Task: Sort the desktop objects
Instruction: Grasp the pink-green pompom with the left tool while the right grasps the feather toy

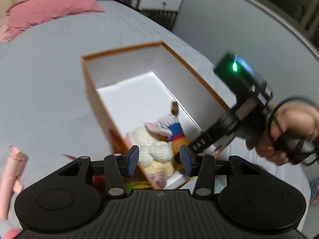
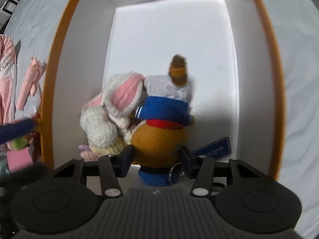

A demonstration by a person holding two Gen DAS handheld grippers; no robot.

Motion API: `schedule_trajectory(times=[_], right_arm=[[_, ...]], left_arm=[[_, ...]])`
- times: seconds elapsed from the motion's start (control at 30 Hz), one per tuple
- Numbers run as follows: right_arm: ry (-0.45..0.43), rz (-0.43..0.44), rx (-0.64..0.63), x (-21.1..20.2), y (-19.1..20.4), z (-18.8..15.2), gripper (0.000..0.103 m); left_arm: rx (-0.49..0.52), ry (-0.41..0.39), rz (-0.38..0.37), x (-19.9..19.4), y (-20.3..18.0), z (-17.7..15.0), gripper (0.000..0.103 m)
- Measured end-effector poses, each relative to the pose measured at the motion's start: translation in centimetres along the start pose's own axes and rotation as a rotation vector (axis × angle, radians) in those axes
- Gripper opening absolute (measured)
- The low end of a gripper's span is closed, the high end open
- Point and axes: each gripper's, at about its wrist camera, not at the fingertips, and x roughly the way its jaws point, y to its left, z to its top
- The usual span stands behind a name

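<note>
Left gripper: black ribbed housing, two round discs, silver pivot screws, blue pads. Right gripper is built the same; its body is marked "DAS", a green LED is lit. Right hand: bare skin, black cable looped.

We see the far part of the box floor bare and open from above, its tall walls closing every side. The near end is crowded: the white rabbit plush fills the left corner, touching the orange bear plush beside it, with a blue card against the right wall. Outside left, a pink roll lies on the grey sheet.
</note>
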Motion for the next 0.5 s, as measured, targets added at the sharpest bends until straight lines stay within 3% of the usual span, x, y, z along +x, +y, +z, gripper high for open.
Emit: schedule_trajectory(times=[0.23,0.37,0.5], right_arm=[[-0.106,-0.048,-0.058,-3.3,1.8,-1.7,0.06],[-0.275,-0.038,-0.134,-7.0,4.1,-3.9,0.06],[-0.45,0.052,-0.221,-9.6,8.2,-7.4,0.06]], left_arm=[[-0.09,-0.078,0.129,-6.7,3.4,-1.3,0.053],[-0.167,-0.083,0.242,-10.2,6.1,-3.4,0.053],[-0.26,-0.048,0.334,-12.6,8.8,-6.1,0.054]])
